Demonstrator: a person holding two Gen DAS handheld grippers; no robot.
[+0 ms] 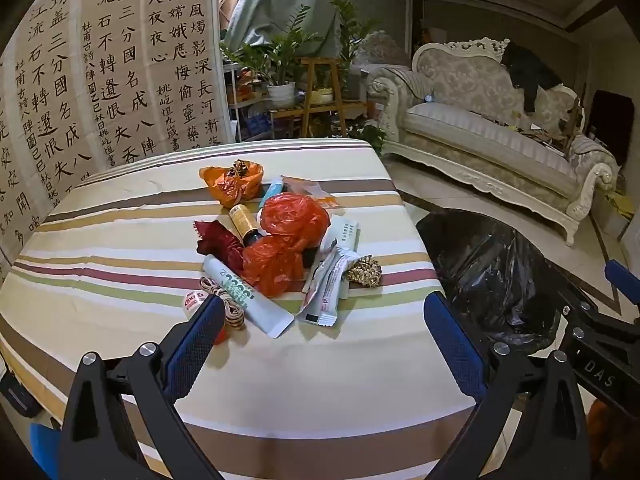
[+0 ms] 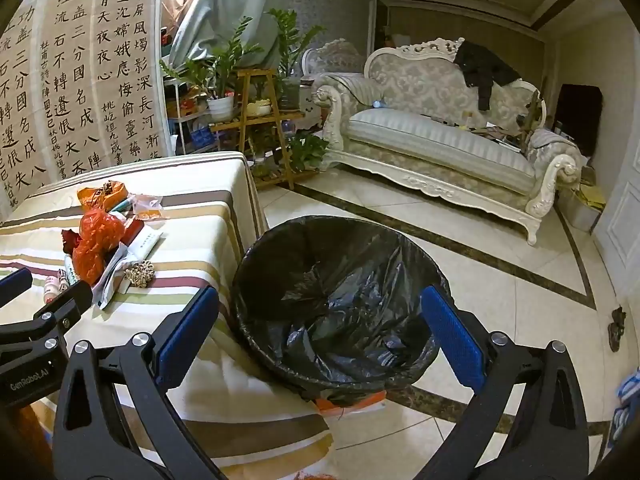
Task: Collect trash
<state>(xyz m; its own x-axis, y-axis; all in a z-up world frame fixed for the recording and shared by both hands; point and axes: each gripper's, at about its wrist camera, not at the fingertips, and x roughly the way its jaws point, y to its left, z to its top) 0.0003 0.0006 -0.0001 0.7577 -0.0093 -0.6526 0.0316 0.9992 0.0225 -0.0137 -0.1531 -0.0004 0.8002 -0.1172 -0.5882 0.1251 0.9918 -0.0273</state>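
A heap of trash lies mid-table on the striped cloth (image 1: 120,248): orange plastic bags (image 1: 288,236), a second orange bag (image 1: 232,184) behind, a dark red wrapper (image 1: 218,242), a brown bottle (image 1: 244,224), a white tube (image 1: 244,300), white sachets (image 1: 328,284), a gold scrubber-like ball (image 1: 365,272) and brown string (image 1: 224,300). My left gripper (image 1: 324,320) hangs open just short of the heap, nothing between its fingers. My right gripper (image 2: 320,312) is open above the black-lined bin (image 2: 340,300) beside the table. The heap (image 2: 100,248) shows at left there.
The bin (image 1: 492,276) stands on the tiled floor at the table's right edge. A cream sofa (image 2: 440,136) with a dark garment, a plant stand (image 2: 256,120) and calligraphy sheets (image 1: 100,80) lie beyond. A small dark object (image 2: 618,326) sits on the floor at right.
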